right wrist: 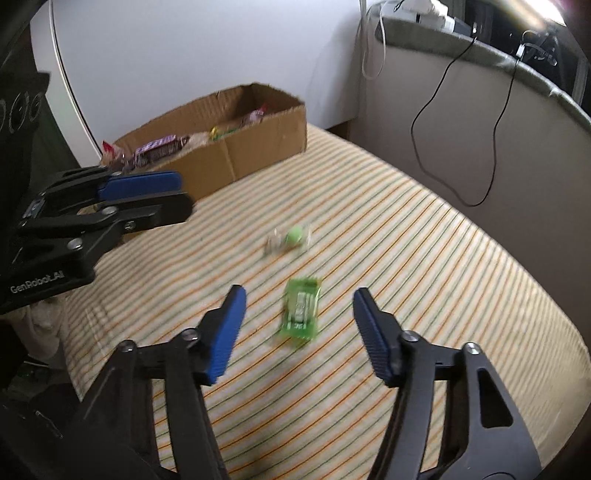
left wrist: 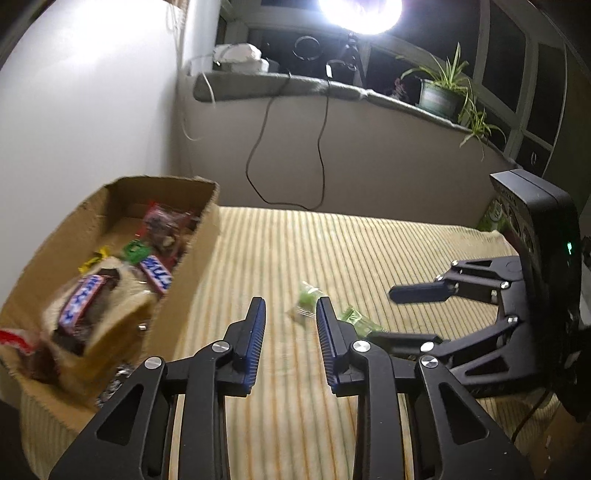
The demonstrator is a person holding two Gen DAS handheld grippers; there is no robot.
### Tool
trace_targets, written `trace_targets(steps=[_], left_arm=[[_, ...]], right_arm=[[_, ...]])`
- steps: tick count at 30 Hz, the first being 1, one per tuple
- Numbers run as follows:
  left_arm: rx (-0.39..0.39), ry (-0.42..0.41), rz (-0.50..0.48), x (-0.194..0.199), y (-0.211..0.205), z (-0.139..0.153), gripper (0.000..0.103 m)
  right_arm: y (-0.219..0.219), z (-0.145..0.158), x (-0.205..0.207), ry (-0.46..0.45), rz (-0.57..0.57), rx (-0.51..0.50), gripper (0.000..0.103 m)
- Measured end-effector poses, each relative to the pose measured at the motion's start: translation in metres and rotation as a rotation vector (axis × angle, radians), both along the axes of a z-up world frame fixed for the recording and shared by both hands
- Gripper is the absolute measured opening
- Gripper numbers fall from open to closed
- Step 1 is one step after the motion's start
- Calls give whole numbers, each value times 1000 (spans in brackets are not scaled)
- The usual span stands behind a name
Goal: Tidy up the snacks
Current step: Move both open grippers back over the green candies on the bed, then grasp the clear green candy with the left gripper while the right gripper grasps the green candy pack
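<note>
A cardboard box (left wrist: 201, 236) holding several snack bars stands at the left; it also shows in the right wrist view (right wrist: 266, 147). Two snacks lie on the striped cloth: a clear-wrapped green candy (left wrist: 306, 304) (right wrist: 291, 238) and a flat green packet (left wrist: 360, 321) (right wrist: 300, 313). My left gripper (left wrist: 291, 310) is open and empty, just short of the candy. My right gripper (right wrist: 297, 308) is open and empty, its fingers either side of the green packet, above it. In the left wrist view the right gripper (left wrist: 410, 314) comes in from the right; the right wrist view shows the left gripper (right wrist: 177, 195).
The striped cloth (right wrist: 406, 277) covers the whole surface. A grey wall with hanging black cables (left wrist: 288, 155) rises behind it. A ledge above carries a potted plant (left wrist: 443, 92) and a bright lamp (left wrist: 358, 11). A white wall is left of the box.
</note>
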State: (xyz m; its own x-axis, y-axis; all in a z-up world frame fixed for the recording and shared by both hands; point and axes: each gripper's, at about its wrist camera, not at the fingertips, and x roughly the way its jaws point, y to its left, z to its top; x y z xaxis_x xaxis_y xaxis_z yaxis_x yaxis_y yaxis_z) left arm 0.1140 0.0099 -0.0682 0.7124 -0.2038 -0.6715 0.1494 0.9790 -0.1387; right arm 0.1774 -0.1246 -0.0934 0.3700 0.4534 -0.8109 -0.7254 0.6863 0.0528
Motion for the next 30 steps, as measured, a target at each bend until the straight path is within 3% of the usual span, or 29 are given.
trace_targets(steps=[9,22,23,30], left_arm=[[4,59,-50,28,-16,-19,25],[39,114,-81,58,-31,-39,24],[41,117,-84,59,-32,-40,19],[48,123,-86,64,-34,-41,15]], right_arm=[[8,-24,6,43,-4,-23,45],[9,-29,9,32,-7,-42,40],[8,-28,8,29,-5,-46,39],[11,-30,9,12,-10,-69,25]])
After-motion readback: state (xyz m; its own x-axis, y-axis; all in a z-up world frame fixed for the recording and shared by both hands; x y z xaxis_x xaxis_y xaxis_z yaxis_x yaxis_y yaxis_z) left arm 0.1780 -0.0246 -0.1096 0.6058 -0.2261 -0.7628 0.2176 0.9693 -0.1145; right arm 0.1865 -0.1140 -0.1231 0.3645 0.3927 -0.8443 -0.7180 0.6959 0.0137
